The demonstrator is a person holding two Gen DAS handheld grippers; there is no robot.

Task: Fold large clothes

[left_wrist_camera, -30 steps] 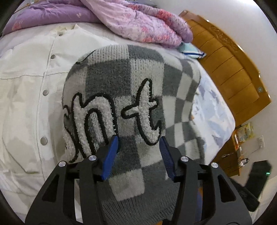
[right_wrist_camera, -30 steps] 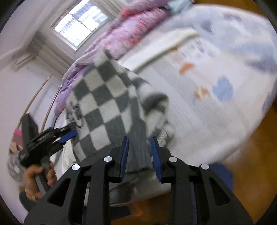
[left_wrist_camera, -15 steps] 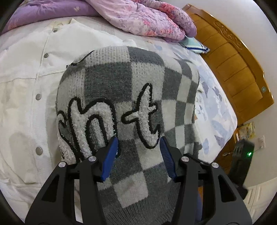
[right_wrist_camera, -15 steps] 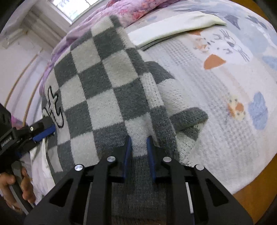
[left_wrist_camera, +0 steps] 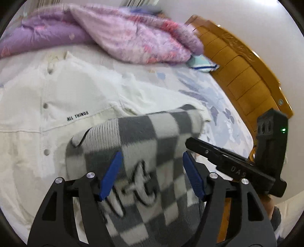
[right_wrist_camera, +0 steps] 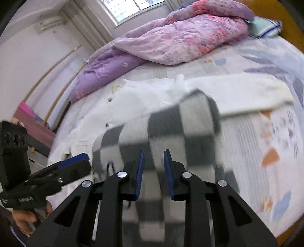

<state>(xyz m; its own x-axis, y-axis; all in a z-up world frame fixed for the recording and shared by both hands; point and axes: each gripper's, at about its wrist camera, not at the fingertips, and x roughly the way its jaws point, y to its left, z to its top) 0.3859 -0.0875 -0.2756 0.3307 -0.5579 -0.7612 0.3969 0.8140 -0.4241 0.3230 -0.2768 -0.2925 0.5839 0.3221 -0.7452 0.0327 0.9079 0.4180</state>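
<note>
Right wrist view, right claw (right_wrist_camera: 153,171) clamped on checkered sweater (right_wrist_camera: 171,133) edge, left claw (left_wrist_camera: 152,174) apart w/ sweater between.

Soft daylight from the far window (right_wrist_camera: 131,7) lights both views evenly, shadows faint, while the checkered sweater (left_wrist_camera: 152,152) smears with motion blur and fisheye bending darkens the round edges.

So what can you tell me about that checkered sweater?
The checkered sweater is a thick knit of grey and off-white squares, with fuzzy white letters outlined in black. It is blurred in both views. It lies partly over a white button-up garment on the bed. The left gripper has the sweater between wide-apart jaws. The right gripper has knit between its narrower jaws, though whether it pinches is unclear.
</note>
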